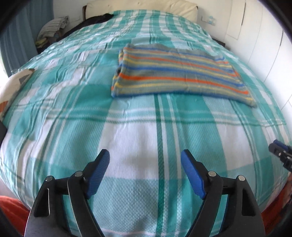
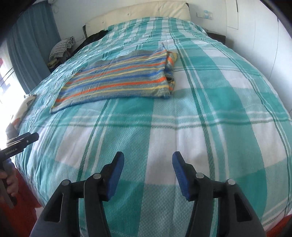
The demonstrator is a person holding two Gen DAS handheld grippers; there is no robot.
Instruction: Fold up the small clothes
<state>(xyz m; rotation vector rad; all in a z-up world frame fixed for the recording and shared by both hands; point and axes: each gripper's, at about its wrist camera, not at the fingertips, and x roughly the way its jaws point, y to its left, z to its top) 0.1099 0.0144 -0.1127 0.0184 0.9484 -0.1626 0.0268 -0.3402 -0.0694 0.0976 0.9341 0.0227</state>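
Grippers, left gripper (image 1: pixel 145 160) and right gripper (image 2: pixel 148 162), gape wide, holding nothing.

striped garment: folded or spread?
Folded. The striped garment lies as a flat rectangle on the bed, extra layers showing at one edge.

Bed covered by a teal-and-white plaid bedspread (image 1: pixel 127 138). Cream padded headboard (image 1: pixel 142 7) at the far end. Blue curtain (image 2: pixel 31 45) at left. Pile of laundry (image 2: pixel 61 49) beside the bed near the headboard. White wall (image 2: pixel 255 36) at right.
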